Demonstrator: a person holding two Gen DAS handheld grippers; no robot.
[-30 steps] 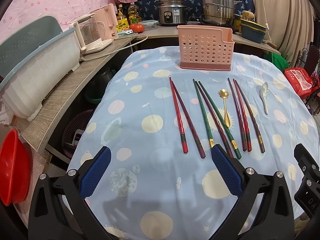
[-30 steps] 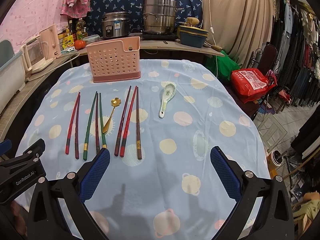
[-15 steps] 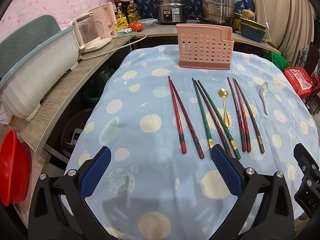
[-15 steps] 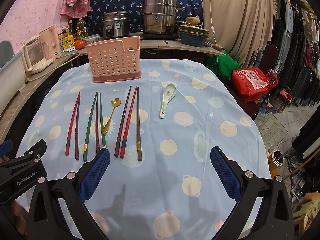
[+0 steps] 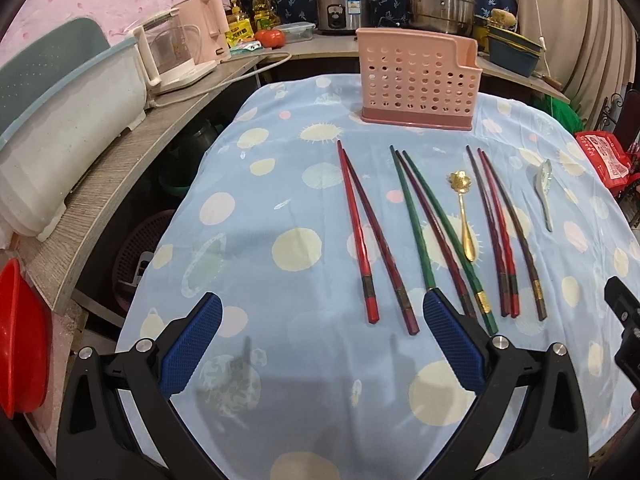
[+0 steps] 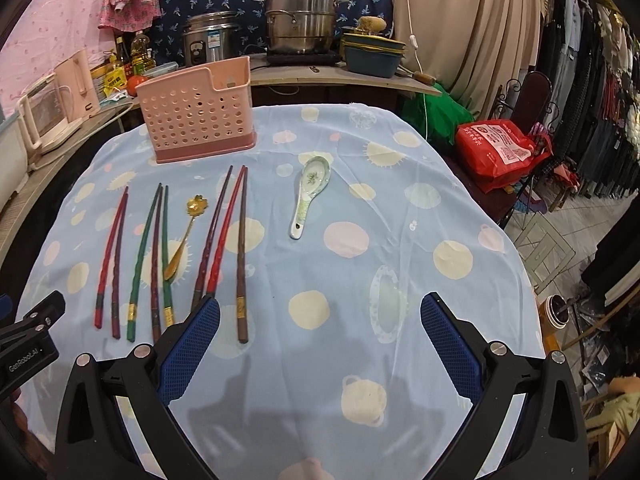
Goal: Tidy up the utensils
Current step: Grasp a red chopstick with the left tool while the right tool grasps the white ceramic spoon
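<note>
Eight chopsticks lie in a row on the worktop point(image 5: 248, 320), which is draped in a pale blue cloth printed with cream and pink dots, and nothing stands between them and either tool. Behind the worktop a grey wooden counter point(image 5: 120, 168) carries a pink and clear electric kettle point(image 5: 180, 52), a red tomato point(image 5: 270, 37), a steel rice cooker point(image 5: 344, 6) and a stacked steel steamer pot point(image 6: 302, 20); a red plastic bag point(image 6: 498, 152) sits off the worktop's right edge, and a red plastic basin point(image 5: 20, 340) shows low at the left. At the far side of the cloth stands the pink perforated plastic utensil holder point(image 5: 418, 80), upright, with nothing seen inside it. Nearer, from left to right, lie a red chopstick pair point(image 5: 360, 232), touching at the tips and spread at the handles, then a trio of two green chopsticks and one dark maroon chopstick point(image 5: 430, 224), a gold metal spoon with a flower-shaped bowl point(image 5: 466, 216), a second trio of maroon, red and brown chopsticks point(image 5: 500, 232), and, well apart to the right, a white ceramic soup spoon with a green pattern point(image 6: 310, 196). All point roughly toward the holder. The left tool point(image 5: 320, 340) hangs over the near cloth, released, its blue-padded fingers spread wide and holding nothing; its right finger overlaps the handle end of a green chopstick in view. The right tool point(image 6: 320, 340) is likewise released and empty, its left finger near the handle ends of the second trio.
</note>
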